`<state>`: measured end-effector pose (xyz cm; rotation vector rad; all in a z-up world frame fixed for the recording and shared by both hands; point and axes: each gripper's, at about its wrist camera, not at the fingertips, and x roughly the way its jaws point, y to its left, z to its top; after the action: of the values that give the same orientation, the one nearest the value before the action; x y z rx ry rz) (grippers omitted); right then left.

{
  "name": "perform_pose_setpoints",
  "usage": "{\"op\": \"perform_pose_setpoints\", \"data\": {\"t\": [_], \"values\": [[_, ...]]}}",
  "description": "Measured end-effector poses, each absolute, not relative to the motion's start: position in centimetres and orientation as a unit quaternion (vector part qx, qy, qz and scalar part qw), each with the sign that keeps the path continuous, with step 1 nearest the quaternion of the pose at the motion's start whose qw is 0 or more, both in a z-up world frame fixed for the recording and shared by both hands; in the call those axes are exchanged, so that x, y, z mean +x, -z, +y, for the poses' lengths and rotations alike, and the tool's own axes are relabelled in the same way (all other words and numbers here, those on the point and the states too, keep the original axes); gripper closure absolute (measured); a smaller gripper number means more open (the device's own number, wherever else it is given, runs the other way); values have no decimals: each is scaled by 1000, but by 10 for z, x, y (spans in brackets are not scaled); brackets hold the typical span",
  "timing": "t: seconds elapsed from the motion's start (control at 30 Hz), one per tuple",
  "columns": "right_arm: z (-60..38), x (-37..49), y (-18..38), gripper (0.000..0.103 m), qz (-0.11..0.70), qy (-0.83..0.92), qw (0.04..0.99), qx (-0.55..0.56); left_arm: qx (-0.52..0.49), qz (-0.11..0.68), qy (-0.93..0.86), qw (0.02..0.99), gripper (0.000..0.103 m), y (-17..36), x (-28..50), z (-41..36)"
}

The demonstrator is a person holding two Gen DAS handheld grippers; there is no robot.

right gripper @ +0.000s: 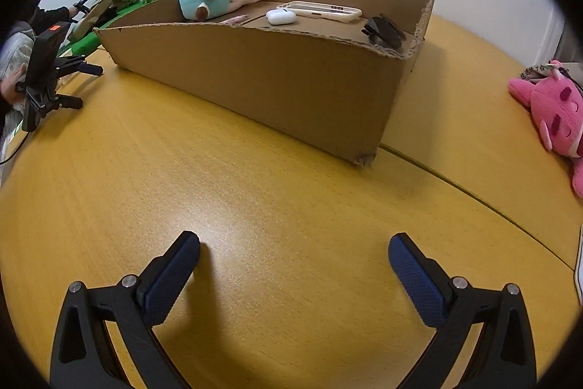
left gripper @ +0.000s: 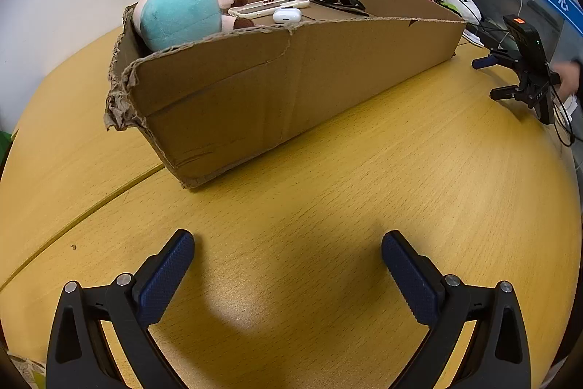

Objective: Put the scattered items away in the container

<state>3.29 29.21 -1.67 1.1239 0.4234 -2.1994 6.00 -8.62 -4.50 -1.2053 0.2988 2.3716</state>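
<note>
From the left wrist view, the left gripper [left gripper: 288, 250] stands wide apart over the bare wooden table [left gripper: 328, 188], holding nothing. Farther off sits the cardboard box [left gripper: 273, 86], with the teal plush toy [left gripper: 182, 11] in its left end, then the phone case [left gripper: 269, 5], the white earbuds case [left gripper: 286, 15] and the sunglasses [left gripper: 337, 0] to the right. The right gripper [left gripper: 490, 77] shows at far right, spread open.

From the right wrist view, the right gripper [right gripper: 294, 252] is wide and empty; the box [right gripper: 273, 79] lies beyond, and a pink plush toy [right gripper: 554, 112] rests on the table at right, outside it.
</note>
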Motion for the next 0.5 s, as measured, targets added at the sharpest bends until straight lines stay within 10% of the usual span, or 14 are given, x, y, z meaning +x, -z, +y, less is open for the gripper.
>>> {"op": "perform_pose_setpoints", "data": {"t": [0.5], "values": [[291,33,15,0,162,834,312,426,-438,109,-863,227,0,44,59,-82]]}}
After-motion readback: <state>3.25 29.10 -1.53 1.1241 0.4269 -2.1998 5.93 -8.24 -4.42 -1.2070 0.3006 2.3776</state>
